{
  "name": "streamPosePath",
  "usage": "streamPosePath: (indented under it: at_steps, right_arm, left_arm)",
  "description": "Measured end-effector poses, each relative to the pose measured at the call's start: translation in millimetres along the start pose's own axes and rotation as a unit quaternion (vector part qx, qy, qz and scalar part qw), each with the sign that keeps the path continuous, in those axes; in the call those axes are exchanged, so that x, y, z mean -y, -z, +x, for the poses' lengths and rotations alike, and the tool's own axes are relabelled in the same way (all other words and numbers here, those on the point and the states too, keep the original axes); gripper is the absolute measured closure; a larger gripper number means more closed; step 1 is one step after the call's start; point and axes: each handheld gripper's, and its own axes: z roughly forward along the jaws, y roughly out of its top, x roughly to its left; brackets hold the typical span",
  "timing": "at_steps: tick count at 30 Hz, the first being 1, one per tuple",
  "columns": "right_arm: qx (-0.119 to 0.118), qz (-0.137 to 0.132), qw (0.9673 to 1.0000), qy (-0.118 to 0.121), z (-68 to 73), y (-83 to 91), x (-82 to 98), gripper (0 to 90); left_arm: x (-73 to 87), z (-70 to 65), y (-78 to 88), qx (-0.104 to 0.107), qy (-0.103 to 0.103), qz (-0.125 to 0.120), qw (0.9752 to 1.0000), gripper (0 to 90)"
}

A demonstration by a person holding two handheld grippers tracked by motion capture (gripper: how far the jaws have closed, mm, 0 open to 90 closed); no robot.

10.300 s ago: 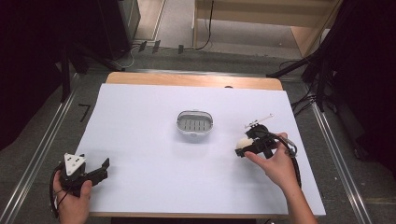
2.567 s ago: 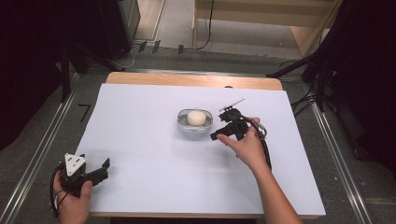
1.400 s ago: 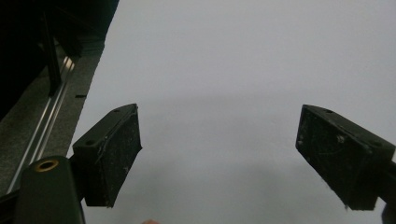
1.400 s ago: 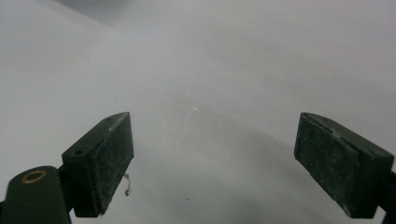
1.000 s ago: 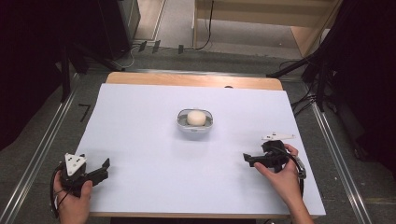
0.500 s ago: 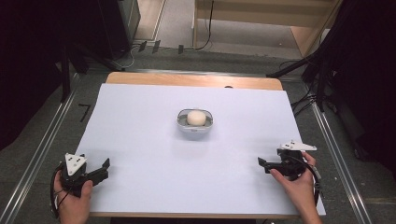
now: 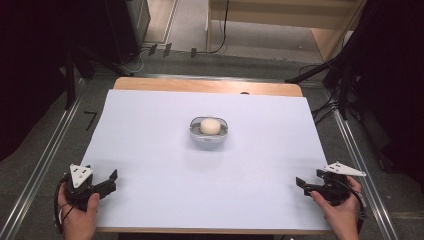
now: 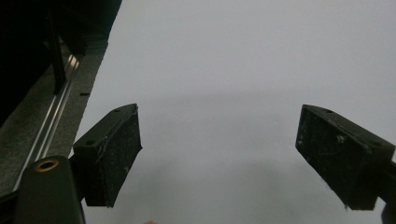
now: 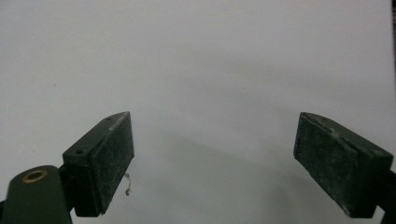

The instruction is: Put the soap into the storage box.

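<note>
A small grey dish (image 7: 209,141) stands at the middle of the white table top (image 7: 150,130), with a pale round ball (image 7: 210,126) lying inside it. My left gripper (image 7: 113,176) rests at the front left corner, held in a hand, jaws wide apart and empty (image 8: 217,158). My right gripper (image 7: 301,183) sits at the front right edge, far from the dish, pointing left. Its jaws stand open over bare white surface (image 9: 212,161), nothing between them.
A wooden strip (image 7: 205,86) runs along the table's far edge. Metal rails (image 7: 40,165) flank both sides on the grey floor. Dark stands and cables (image 7: 340,80) crowd the far right, and a wooden frame (image 7: 280,20) stands beyond.
My right gripper has drawn back toward the front right edge of the table, away from the dish. The ball stays in the dish. The left gripper has not moved.
</note>
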Motion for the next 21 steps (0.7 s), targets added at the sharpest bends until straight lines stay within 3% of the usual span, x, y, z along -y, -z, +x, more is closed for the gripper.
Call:
streamPosePath:
  at_steps: [6, 12, 15, 17, 21]
  right_arm:
    - [0.01, -0.02, 0.9996, -0.016, -16.5, 17.6, 14.0, 13.3]
    - [0.009, -0.037, 0.9986, -0.038, -20.8, 32.7, 19.1, 13.4]
    - [0.008, -0.039, 0.9986, -0.034, -18.8, 30.9, 20.5, 13.4]
    - [0.016, -0.034, 0.9988, -0.032, -16.2, 27.3, 20.8, 13.4]
    - [0.011, -0.028, 0.9993, -0.024, -11.5, 21.2, 20.2, 13.4]
  left_arm:
    - [-0.2, -0.2, -0.1, -0.002, 0.001, 0.002, 1.0, 15.0]
    - [0.2, 1.0, 0.7, 0.015, -0.002, -0.004, 0.9999, 14.0]
    - [1.0, 2.5, 2.4, 0.03, -0.002, -0.012, 0.9995, 14.2]
    - [1.2, 0.4, 3.3, 0.027, -0.011, -0.014, 0.9995, 14.2]
    - [-0.1, 1.7, 0.7, 0.022, -0.001, -0.002, 0.9998, 14.1]
